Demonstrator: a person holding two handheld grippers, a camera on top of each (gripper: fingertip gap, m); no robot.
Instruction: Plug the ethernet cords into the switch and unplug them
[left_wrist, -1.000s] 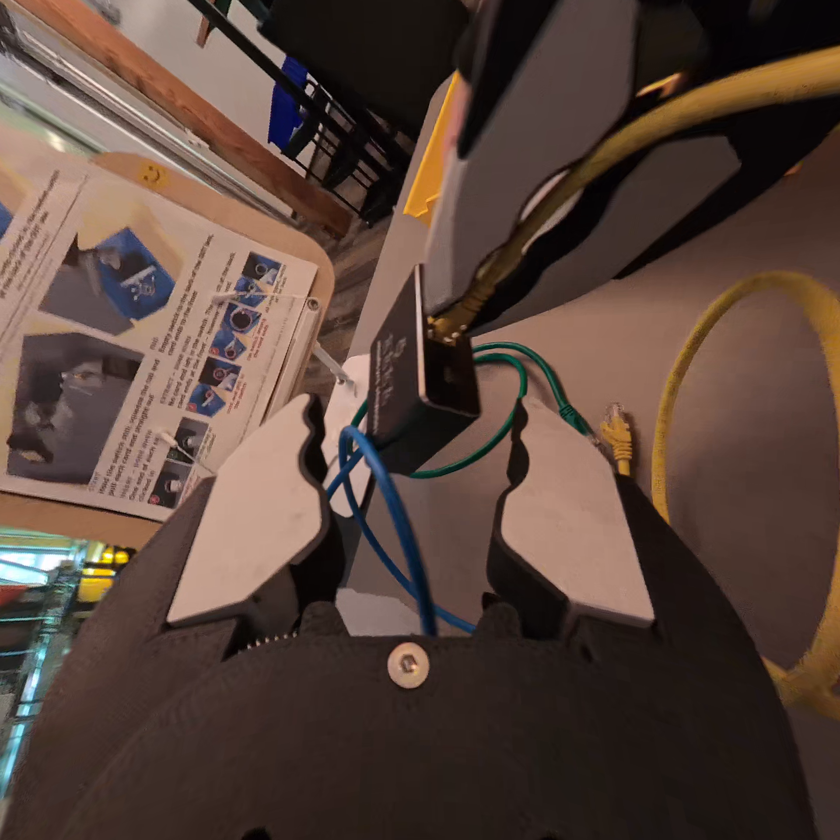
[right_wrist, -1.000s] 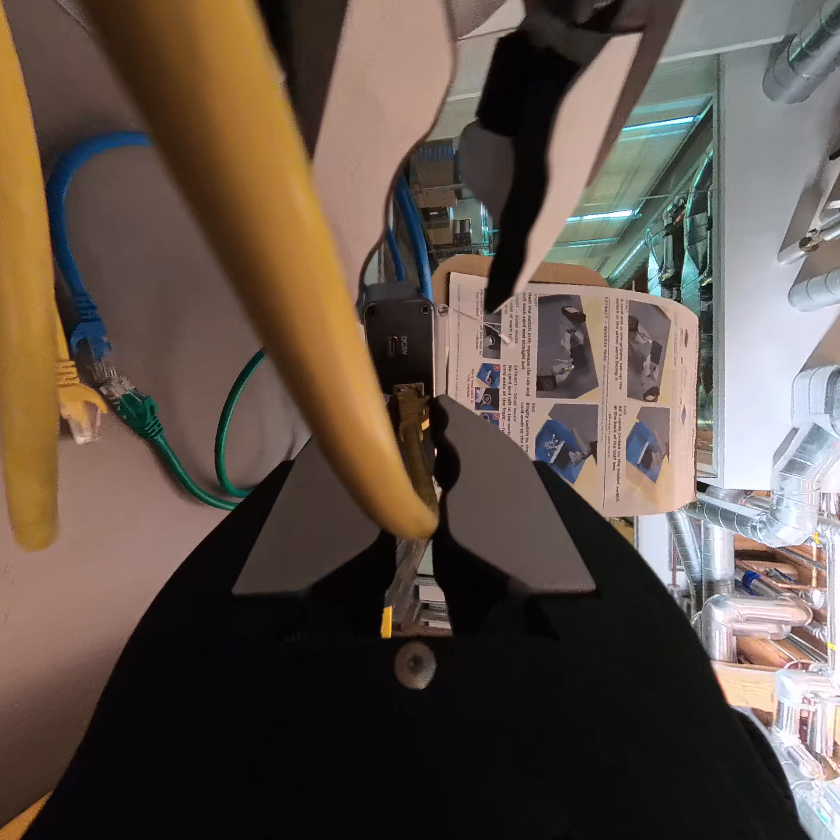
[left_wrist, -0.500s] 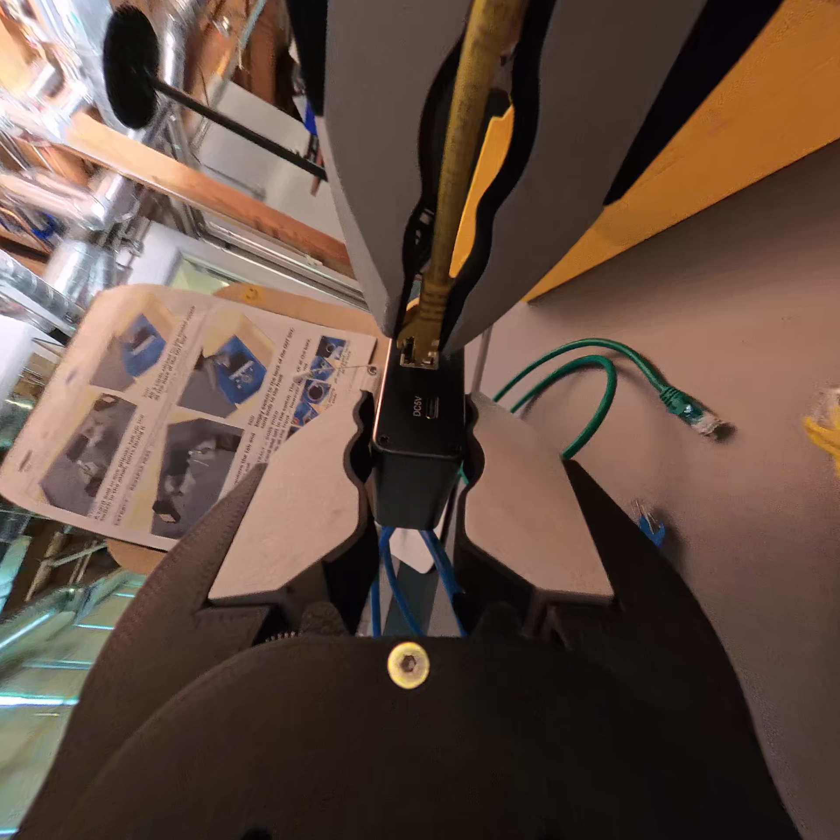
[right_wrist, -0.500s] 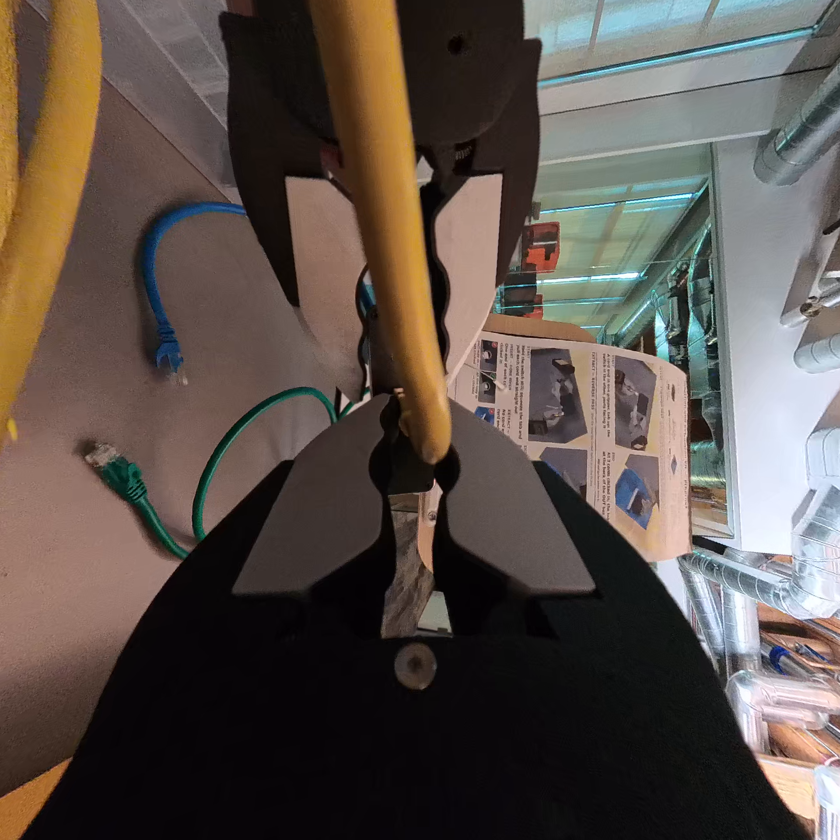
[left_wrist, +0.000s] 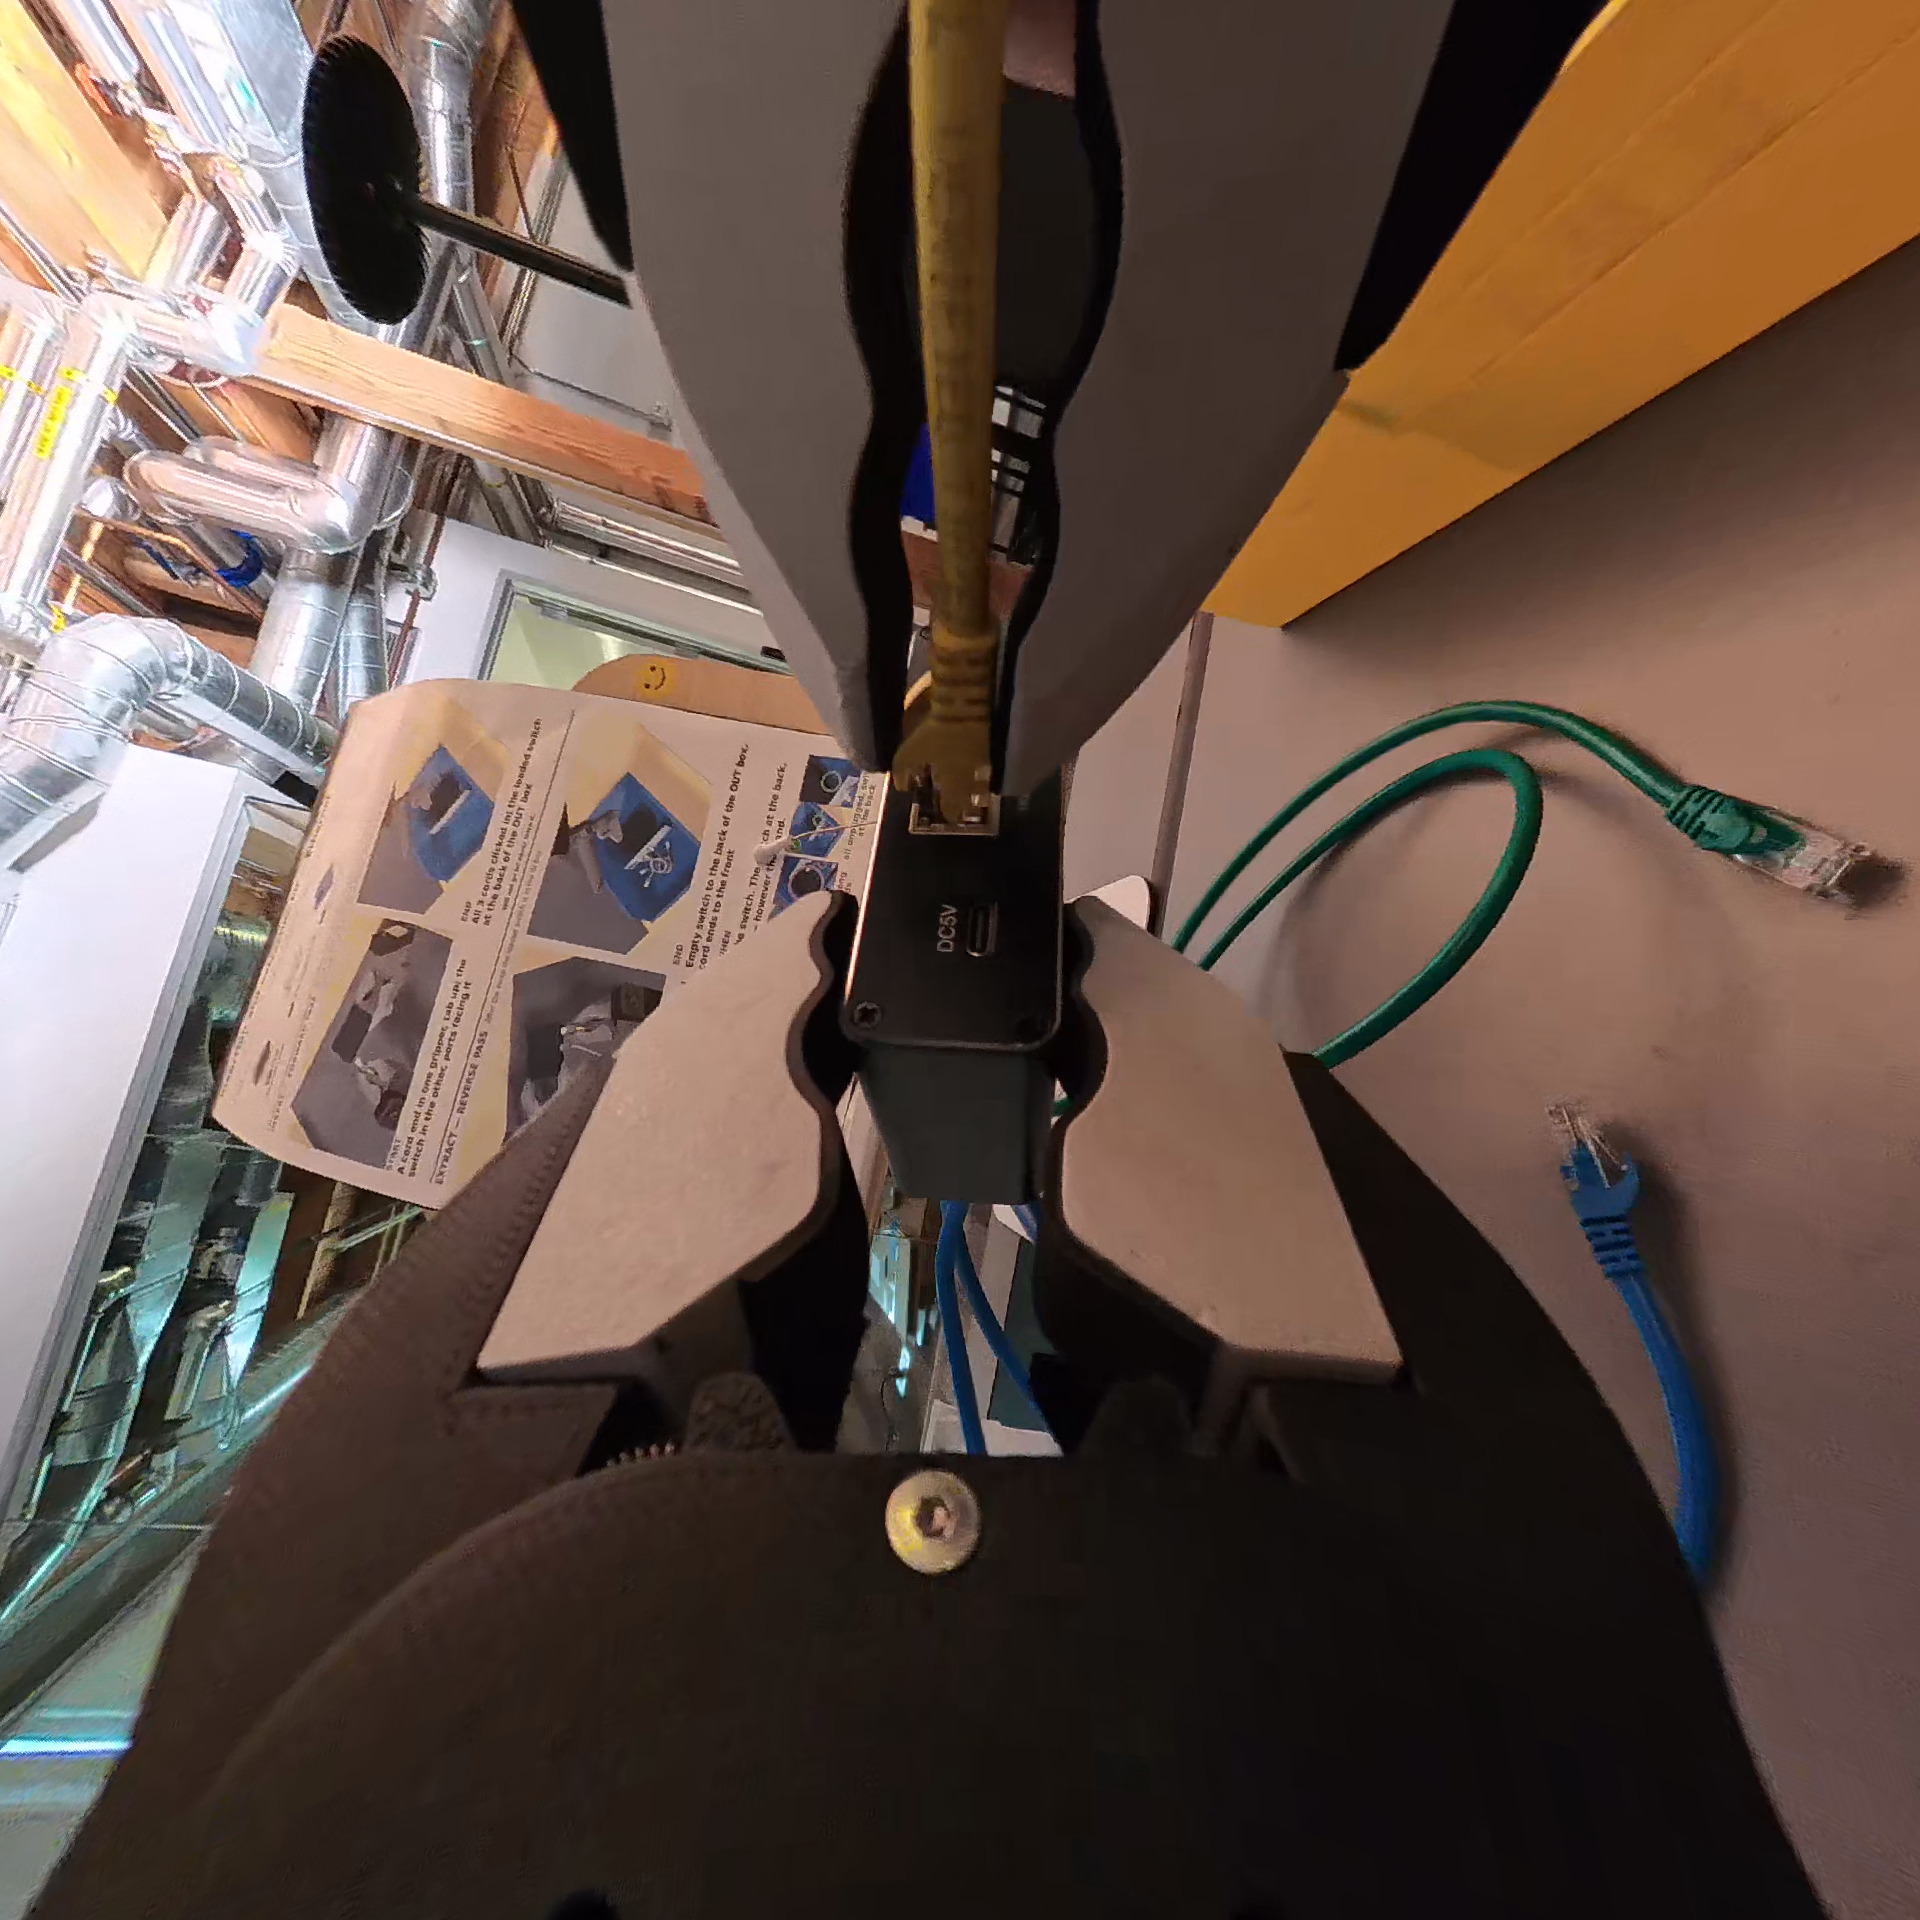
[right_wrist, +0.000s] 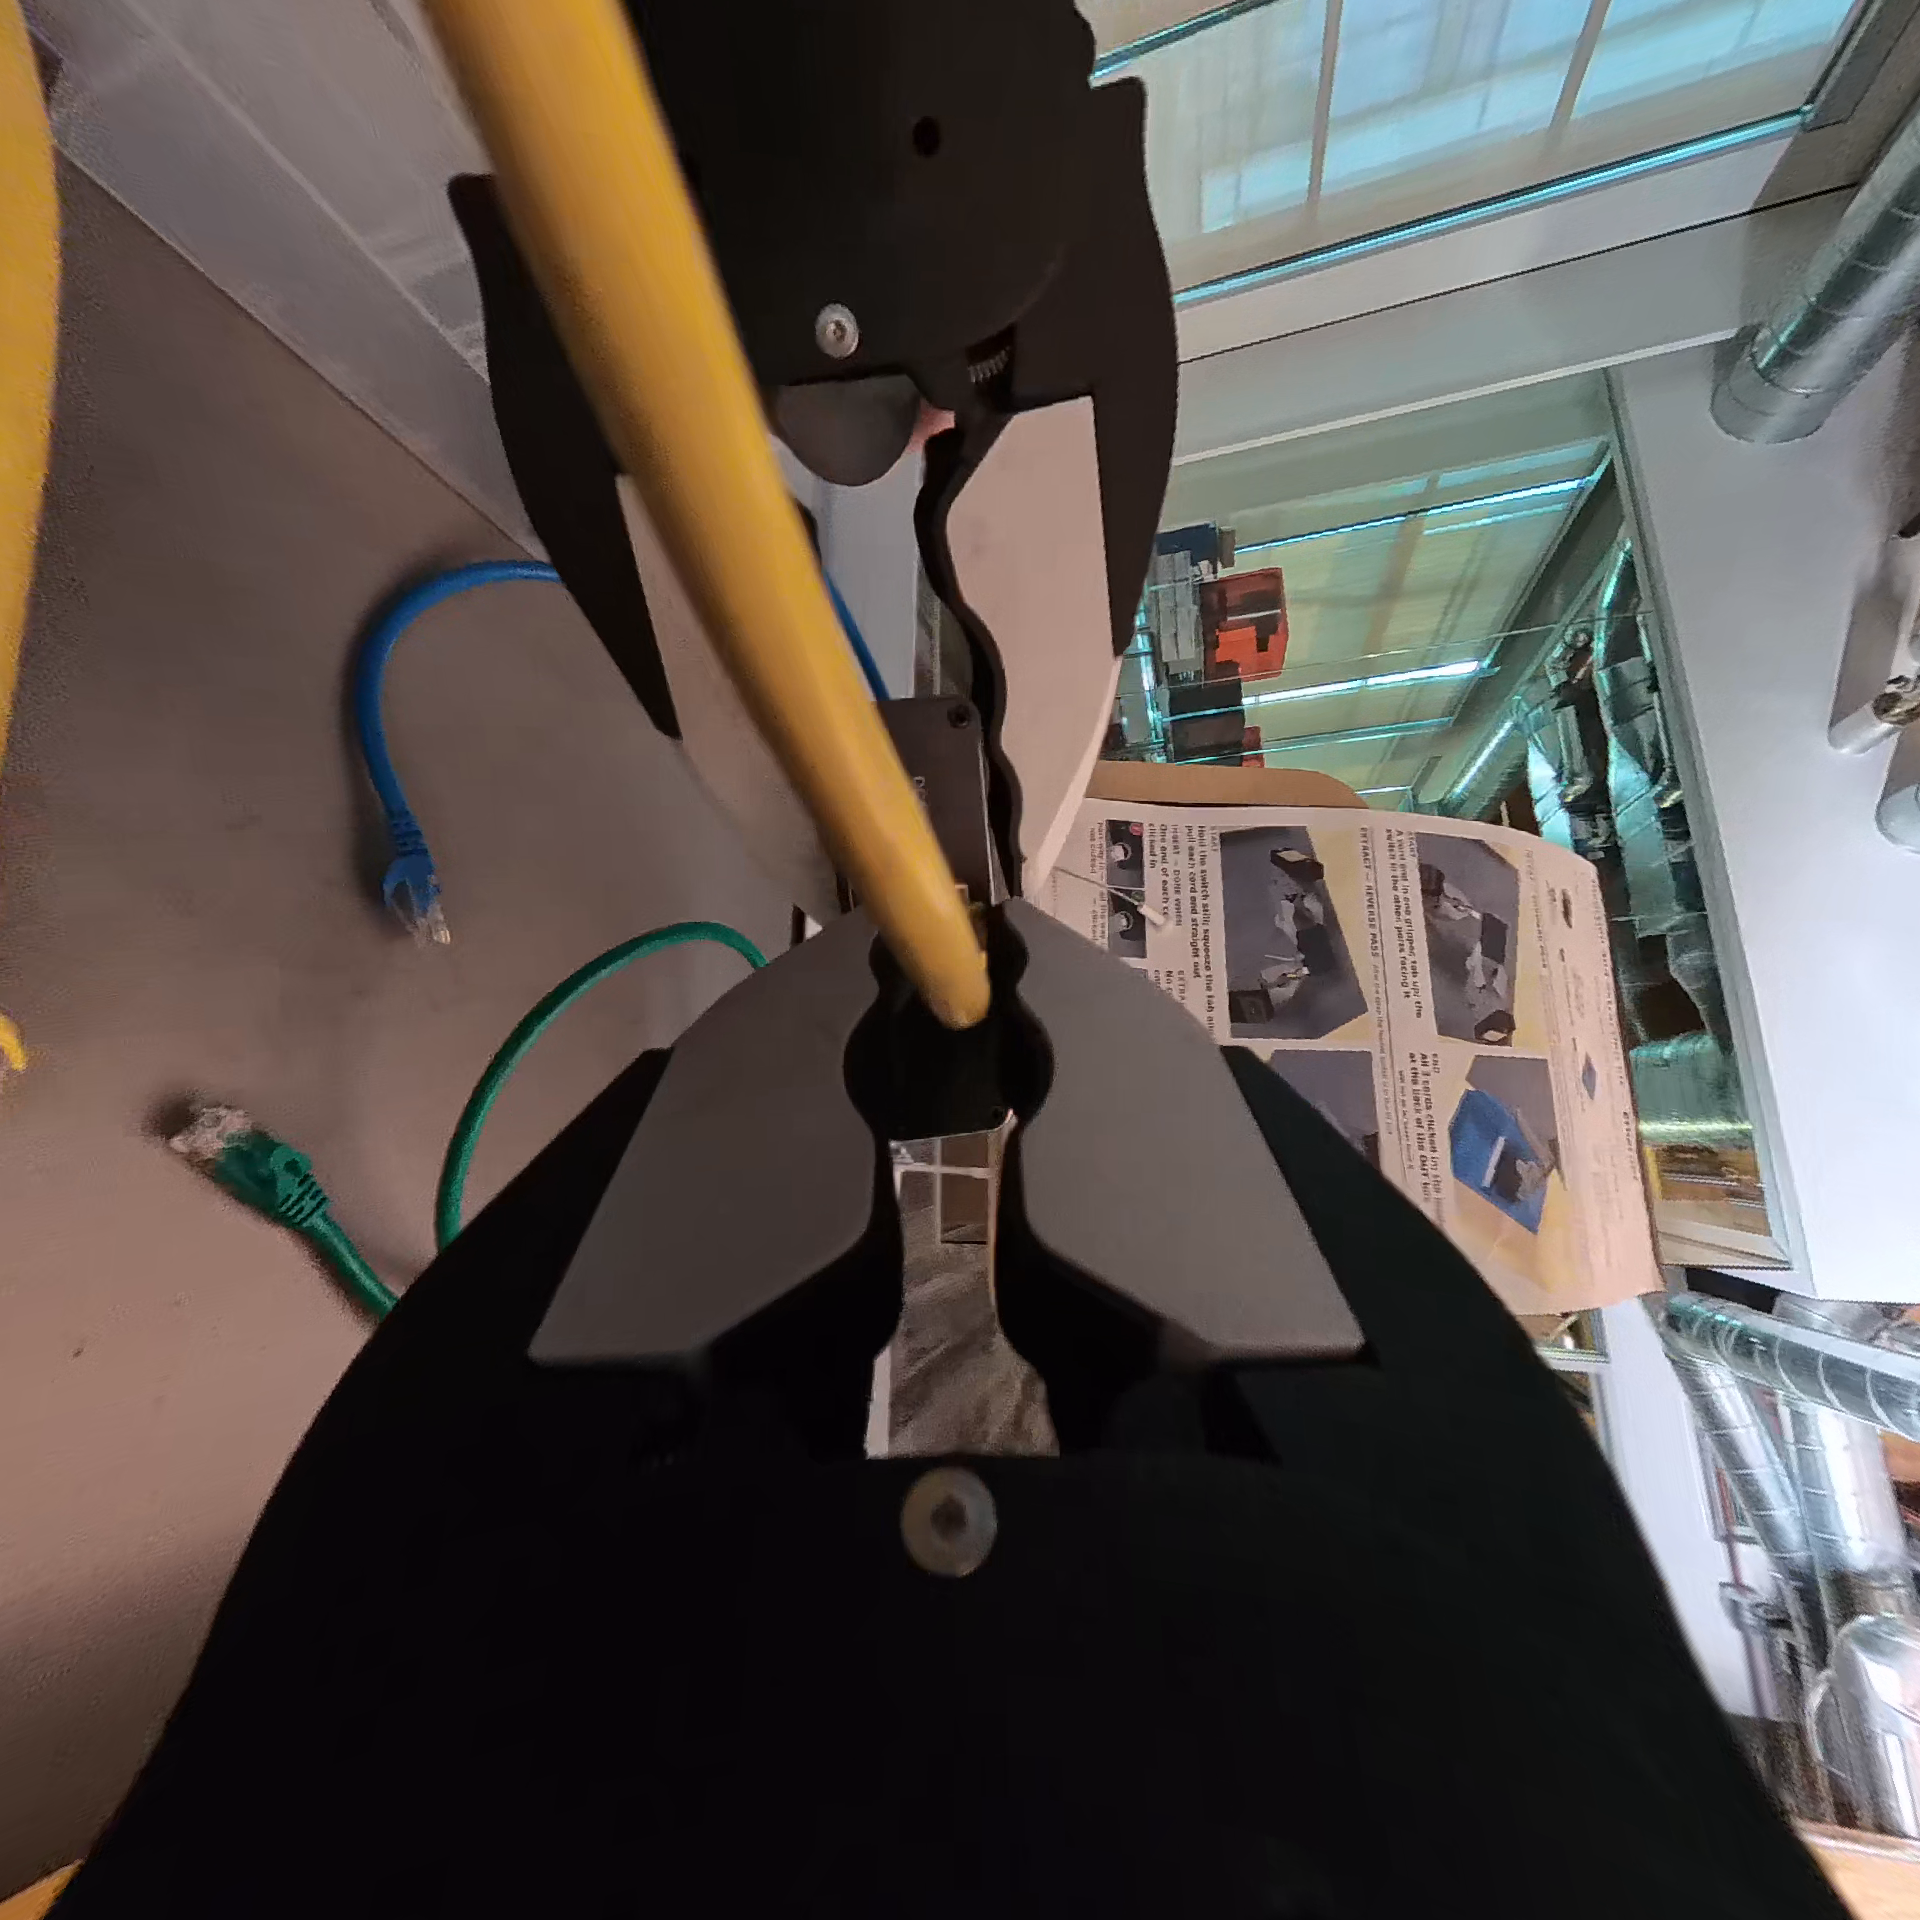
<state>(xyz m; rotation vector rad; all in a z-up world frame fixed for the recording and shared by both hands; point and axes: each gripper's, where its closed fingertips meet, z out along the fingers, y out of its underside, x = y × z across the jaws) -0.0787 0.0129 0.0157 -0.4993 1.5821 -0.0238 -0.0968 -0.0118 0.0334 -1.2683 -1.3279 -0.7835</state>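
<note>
My left gripper is shut on the black switch and holds it by its sides above the grey table. My right gripper comes in from the top, shut on the yellow cord just behind its plug. The plug's tip sits in the port at the switch's far end. In the right wrist view my right gripper pinches the yellow cord, with the switch and the left gripper beyond. The green cord's plug and the blue cord's plug lie loose on the table.
A printed instruction sheet on cardboard stands left of the switch. A yellow box edge runs along the table's far side. A blue cord loop passes under the switch. The grey table is on the right. Both grippers' tips are close together, under 4 cm apart.
My left gripper, open and short of the switch a second ago, has closed on its sides. Both grippers have swung so that they face each other in line.
</note>
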